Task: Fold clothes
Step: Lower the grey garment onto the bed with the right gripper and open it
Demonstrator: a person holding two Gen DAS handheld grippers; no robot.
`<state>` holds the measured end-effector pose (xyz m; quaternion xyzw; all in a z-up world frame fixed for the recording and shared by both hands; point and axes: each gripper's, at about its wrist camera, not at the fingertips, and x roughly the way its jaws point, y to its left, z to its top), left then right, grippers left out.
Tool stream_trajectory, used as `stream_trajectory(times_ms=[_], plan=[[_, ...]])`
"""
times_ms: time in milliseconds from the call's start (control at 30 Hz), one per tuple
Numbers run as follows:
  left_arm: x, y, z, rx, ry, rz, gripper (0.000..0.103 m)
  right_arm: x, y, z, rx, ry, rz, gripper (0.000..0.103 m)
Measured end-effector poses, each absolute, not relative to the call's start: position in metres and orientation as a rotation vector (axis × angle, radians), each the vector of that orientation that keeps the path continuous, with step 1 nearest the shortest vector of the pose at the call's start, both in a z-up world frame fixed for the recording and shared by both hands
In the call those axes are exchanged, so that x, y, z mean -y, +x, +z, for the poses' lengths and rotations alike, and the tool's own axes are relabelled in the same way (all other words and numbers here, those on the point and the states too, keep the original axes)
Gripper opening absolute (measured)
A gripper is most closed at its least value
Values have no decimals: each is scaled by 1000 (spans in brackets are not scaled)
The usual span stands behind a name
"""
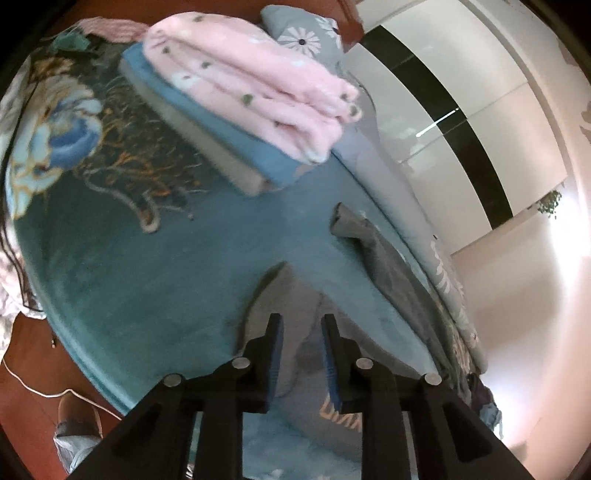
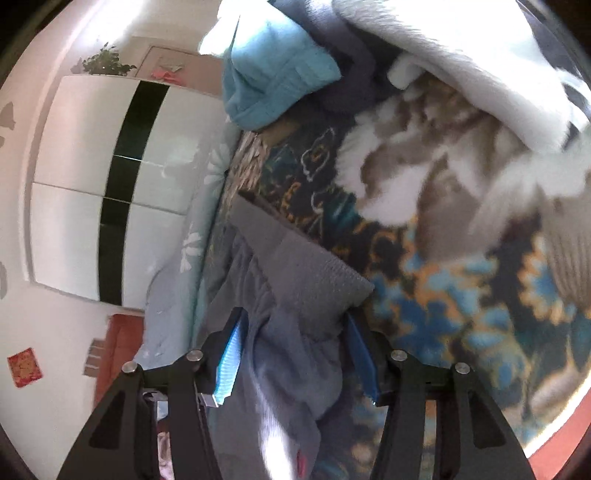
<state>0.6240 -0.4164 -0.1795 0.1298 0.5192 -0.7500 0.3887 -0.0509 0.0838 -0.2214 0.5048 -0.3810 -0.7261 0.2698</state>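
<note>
**Grey garment spread near the bed edge, both grippers slack**

The grey garment (image 1: pixel 373 254) lies on the teal blanket (image 1: pixel 147 258) of the bed, along the edge nearest the white wardrobe (image 1: pixel 443 122). The left gripper (image 1: pixel 302 325) hovers above it, jaws narrowly apart with nothing pinched. The right gripper (image 2: pixel 293 321) stands half open astride the ribbed hem (image 2: pixel 306 273), cloth between the pads but not pressed.

To fold cleanly, each gripper should probably bite one single layer at a corner, lift evenly and lay the fold flat, keeping the cloth from sliding off that edge.

Counted: one grey garment, one folded pink blanket (image 1: pixel 251 85) on one blue folded piece (image 1: pixel 221 133), one floral pillow (image 1: pixel 306 29), two grippers.
</note>
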Motion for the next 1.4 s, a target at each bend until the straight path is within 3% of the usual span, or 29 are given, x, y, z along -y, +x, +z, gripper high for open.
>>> stream_trajectory(times_ms=[33,67,100,133,200,333,467,533,600,733,867,967,1033,1100,1167,1333,1400], plan=[[417,619,-176,-1316,335,-1917,24,-82,-53,-220,1027,1359,-1966,55],[419,613,-174,-1313,344,-1927,24,-81,-55,-219,1026,1358,-1976,44],[420,608,-171,-1311,352,-1936,24,-80,-57,-217,1009,1360,-1990,22],[421,603,-169,-1311,361,-1941,24,-80,-60,-213,969,1366,-2007,16],[423,593,-165,-1302,378,-1957,24,-82,-65,-200,879,1347,-2057,14],[441,567,-158,-1302,405,-1972,25,-81,-72,-173,646,1262,-2205,14],[480,524,-159,-1370,415,-1953,33,-70,-74,-176,566,1294,-2240,16],[500,502,-163,-1407,415,-1939,40,-73,-71,-177,556,1291,-2269,23],[524,476,-171,-1441,437,-1916,46,-83,-65,-169,509,1272,-2383,42],[567,438,-192,-1553,453,-1867,55,-100,-48,-142,398,1174,-2600,45],[601,412,-219,-1711,435,-1761,55,-82,-41,-126,290,1121,-2592,46],[613,402,-230,-1743,431,-1700,51,-52,-44,-122,241,1117,-2519,46],[617,398,-229,-1694,440,-1701,20,-34,-48,-122,225,1125,-2467,46],[620,391,-225,-1641,472,-1723,13,-12,-49,-121,205,1121,-2414,46],[624,384,-213,-1587,488,-1781,11,7,-50,-119,186,1113,-2368,46],[607,407,-153,-1508,231,-2120,12,48,-45,-116,151,1071,-2270,46],[597,423,-161,-1463,297,-2079,12,60,-43,-120,136,1061,-2255,46]])
